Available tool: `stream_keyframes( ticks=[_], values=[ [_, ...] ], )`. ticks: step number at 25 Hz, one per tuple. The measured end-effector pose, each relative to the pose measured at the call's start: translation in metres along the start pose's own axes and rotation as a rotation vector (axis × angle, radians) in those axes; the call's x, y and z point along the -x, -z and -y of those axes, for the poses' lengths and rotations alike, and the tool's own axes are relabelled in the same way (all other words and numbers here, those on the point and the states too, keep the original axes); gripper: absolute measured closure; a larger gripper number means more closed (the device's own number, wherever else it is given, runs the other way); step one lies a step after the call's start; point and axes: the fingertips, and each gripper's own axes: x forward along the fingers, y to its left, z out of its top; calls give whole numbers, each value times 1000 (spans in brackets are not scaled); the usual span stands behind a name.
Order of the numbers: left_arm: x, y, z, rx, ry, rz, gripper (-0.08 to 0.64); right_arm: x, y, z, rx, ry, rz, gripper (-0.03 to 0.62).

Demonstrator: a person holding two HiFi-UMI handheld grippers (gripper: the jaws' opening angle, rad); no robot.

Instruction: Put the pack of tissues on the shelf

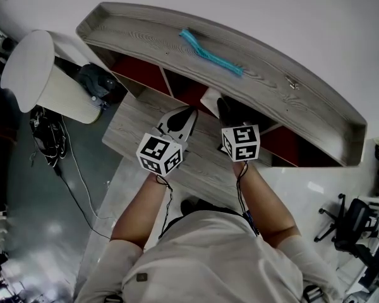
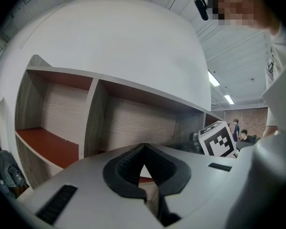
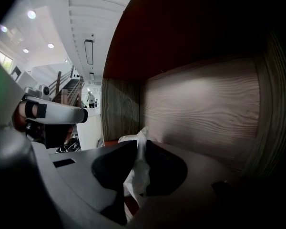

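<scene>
Two grippers point at the shelf point(image 1: 260, 76). The right gripper point(image 3: 142, 146) is inside one compartment, close to the wood-grain back wall. Its jaws are nearly together, pinching the white wrapper of the pack of tissues point(image 3: 135, 174), which hangs low between them. The left gripper point(image 2: 144, 150) is in front of the shelf, its jaws closed on nothing.

No text, label or number seems readable in these dim views.
</scene>
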Motion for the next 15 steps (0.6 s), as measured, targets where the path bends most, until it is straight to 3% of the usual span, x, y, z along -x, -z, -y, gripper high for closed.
stream_keyframes(
  ticks=[4, 10, 15],
  values=[
    [4, 0, 3, 24, 13, 4, 544, 0, -2, 2, -1, -1, 10, 494],
    [12, -2, 4, 15, 8, 8, 545, 5, -13, 3, 7, 5, 62, 379],
    [22, -2, 9, 26, 12, 8, 545, 15, -25, 2, 31, 24, 109, 340]
  ],
)
